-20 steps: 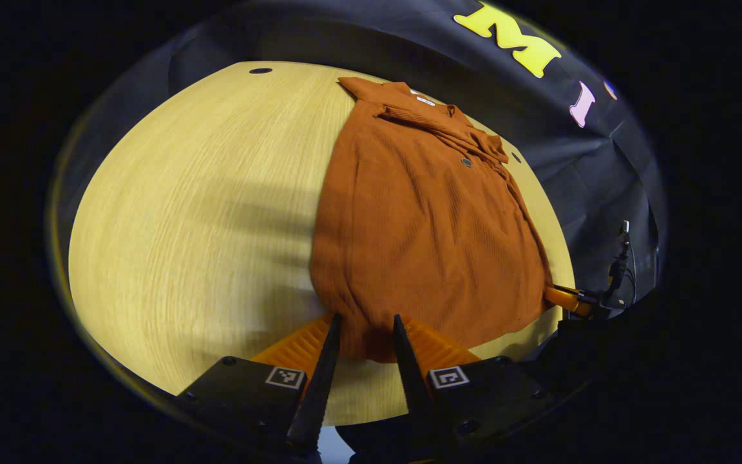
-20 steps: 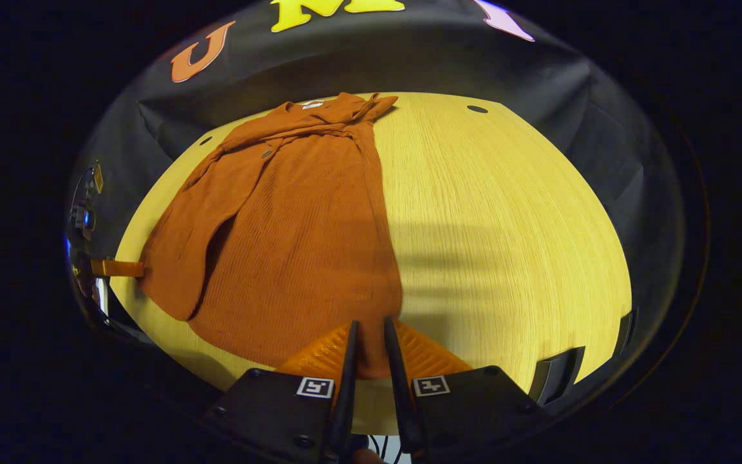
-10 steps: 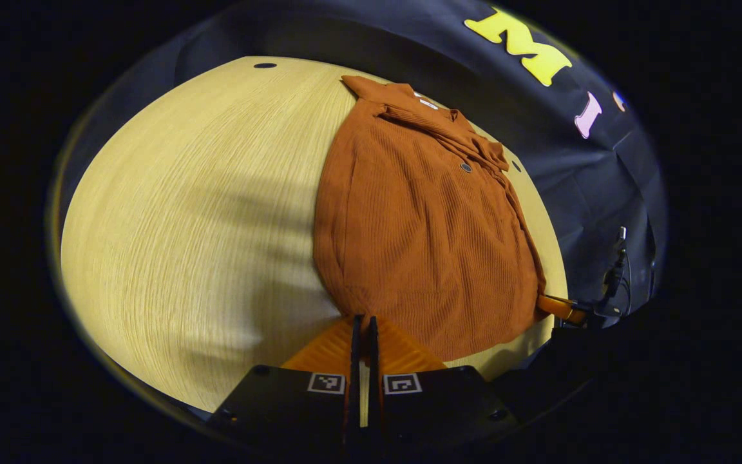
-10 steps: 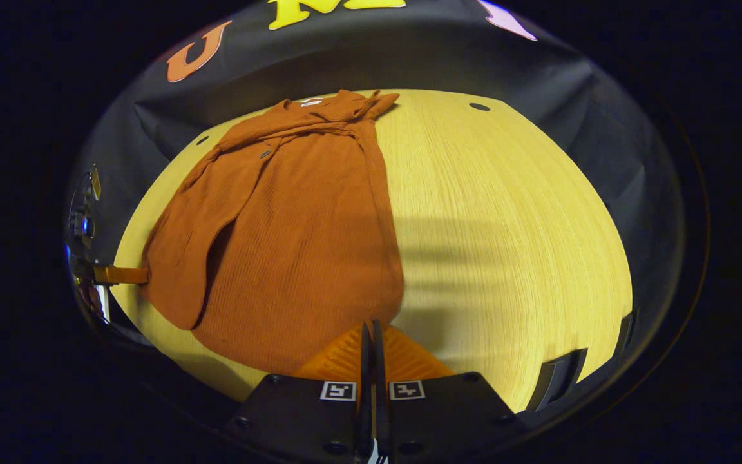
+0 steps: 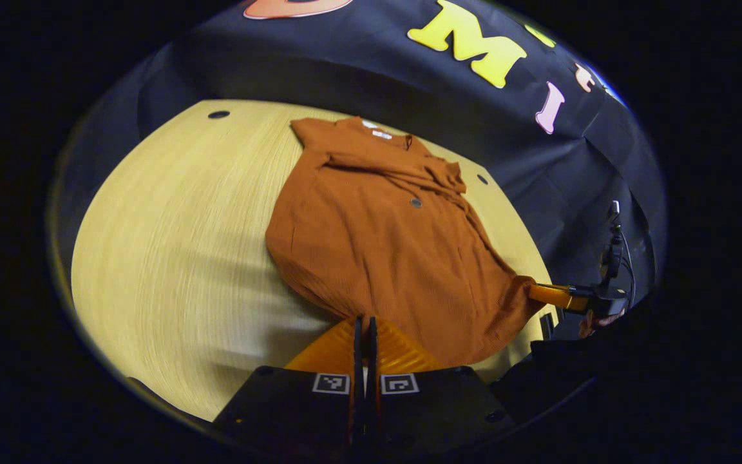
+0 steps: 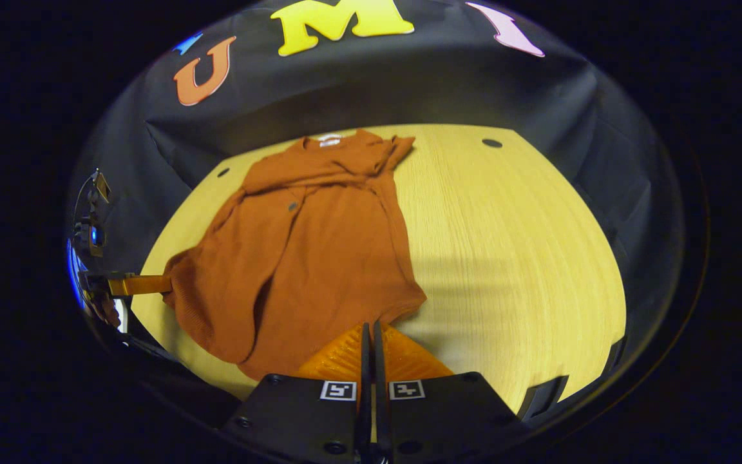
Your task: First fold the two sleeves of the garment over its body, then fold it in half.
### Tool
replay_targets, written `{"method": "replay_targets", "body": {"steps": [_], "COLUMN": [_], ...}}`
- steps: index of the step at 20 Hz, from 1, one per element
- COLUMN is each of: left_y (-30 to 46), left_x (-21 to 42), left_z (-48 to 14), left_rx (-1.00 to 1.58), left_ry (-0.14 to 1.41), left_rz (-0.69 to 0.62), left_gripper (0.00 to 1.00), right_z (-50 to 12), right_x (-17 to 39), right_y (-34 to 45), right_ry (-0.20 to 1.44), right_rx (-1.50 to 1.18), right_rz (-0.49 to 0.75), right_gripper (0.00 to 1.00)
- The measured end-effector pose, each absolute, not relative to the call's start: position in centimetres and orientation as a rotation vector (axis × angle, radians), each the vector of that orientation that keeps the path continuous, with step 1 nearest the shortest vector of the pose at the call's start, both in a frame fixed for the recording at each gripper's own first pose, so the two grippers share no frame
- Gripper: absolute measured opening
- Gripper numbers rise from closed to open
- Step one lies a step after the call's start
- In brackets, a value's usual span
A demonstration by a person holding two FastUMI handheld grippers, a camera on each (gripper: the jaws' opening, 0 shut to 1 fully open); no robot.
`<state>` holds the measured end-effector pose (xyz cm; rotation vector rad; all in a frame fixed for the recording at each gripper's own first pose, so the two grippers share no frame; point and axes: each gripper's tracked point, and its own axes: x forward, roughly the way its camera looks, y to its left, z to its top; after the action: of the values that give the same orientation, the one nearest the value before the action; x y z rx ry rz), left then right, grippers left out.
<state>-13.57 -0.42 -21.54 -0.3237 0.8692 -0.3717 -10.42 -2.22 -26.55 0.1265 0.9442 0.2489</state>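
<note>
The garment, a rust-coloured ribbed top, lay flat on the pale wooden table, with its collar toward the far edge by the booth wall and its hem toward the near edge. In the left gripper view it occupied the right half of the tabletop; in the right gripper view, the left half. Both sleeves appeared to have been folded in over the body: creased bands of cloth crossed the chest below the collar, and a long flap lay down one side of the front. The first stage of the task was therefore judged complete.

The left gripper had its fingers closed together over the near-left corner of the hem, and the right gripper had its fingers likewise closed at the near-right corner. Cloth met the fingertips in each case, so each claw was judged to be pinching the hem. In the left gripper view the right gripper could also be seen at the far right, touching the hem corner, which was drawn out to a point. The right gripper view showed the left gripper in the same way at the left edge.

The fold in half was judged to be only beginning: the hem was gripped and perhaps slightly raised, but none of it had yet been carried toward the collar.
</note>
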Motion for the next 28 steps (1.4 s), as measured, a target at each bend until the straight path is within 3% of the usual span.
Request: {"method": "replay_targets", "body": {"steps": [7,16,22,28], "left_y": [1.0,0.7,1.8,2.8], "left_x": [-6.5,4.0,13.4,22.9], "left_z": [-14.5,-5.0,-3.5,-7.9], "left_rx": [-0.056,-0.206,-0.272,-0.262], "left_ry": [0.611,0.434,0.392,0.391], "left_rz": [-0.361,-0.348,-0.295,-0.228], "left_gripper": [0.04,0.04,0.03,0.03], "right_z": [-18.4,-9.9,-8.4,-13.8], "right_x": [-2.9,9.7,19.6,27.7], "right_y": [-2.2,0.3,3.0,4.0], "right_ry": [0.751,0.570,0.489,0.517], "right_rx": [0.166,0.136,0.127,0.111], "right_rz": [0.267,0.319,0.319,0.293], "right_gripper": [0.04,0.04,0.04,0.04]}}
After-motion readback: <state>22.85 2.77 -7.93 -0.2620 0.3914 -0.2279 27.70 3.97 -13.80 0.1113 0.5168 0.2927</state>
